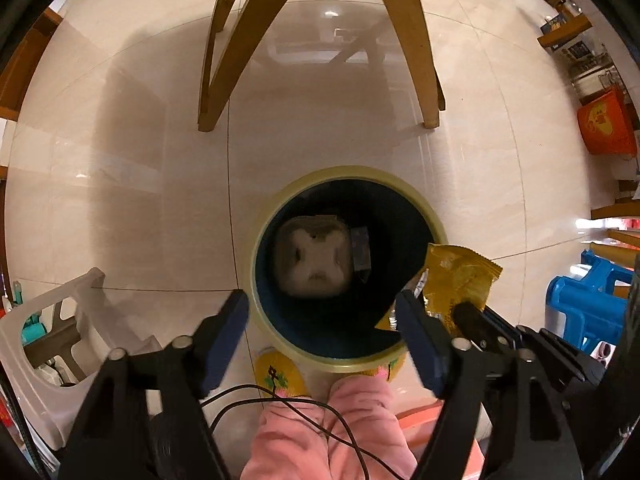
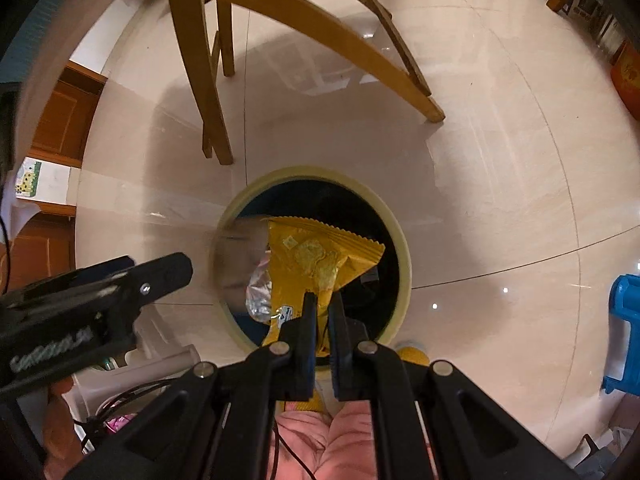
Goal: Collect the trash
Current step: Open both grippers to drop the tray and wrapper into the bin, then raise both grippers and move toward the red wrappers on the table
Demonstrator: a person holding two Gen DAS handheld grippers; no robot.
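A round trash bin [image 1: 424, 208] with a pale rim and dark inside stands on the floor below both grippers; it also shows in the right wrist view [image 2: 402, 248]. A whitish square container [image 1: 314, 256] lies inside it. My left gripper [image 1: 322, 308] is open and empty above the bin's near rim. My right gripper [image 2: 323, 308] is shut on a yellow snack wrapper [image 2: 316, 260] and holds it over the bin's opening. The wrapper [image 1: 460, 276] shows in the left wrist view at the bin's right rim, with the right gripper's fingers [image 1: 470, 316] pinching it.
A wooden chair's legs [image 1: 416, 60] stand on the tiled floor beyond the bin. A white stool [image 1: 60, 320] is at the left, a blue stool [image 1: 588, 304] at the right, an orange bin [image 1: 604, 124] farther right. Pink-clothed legs [image 1: 332, 432] and yellow slippers [image 1: 276, 372] are below.
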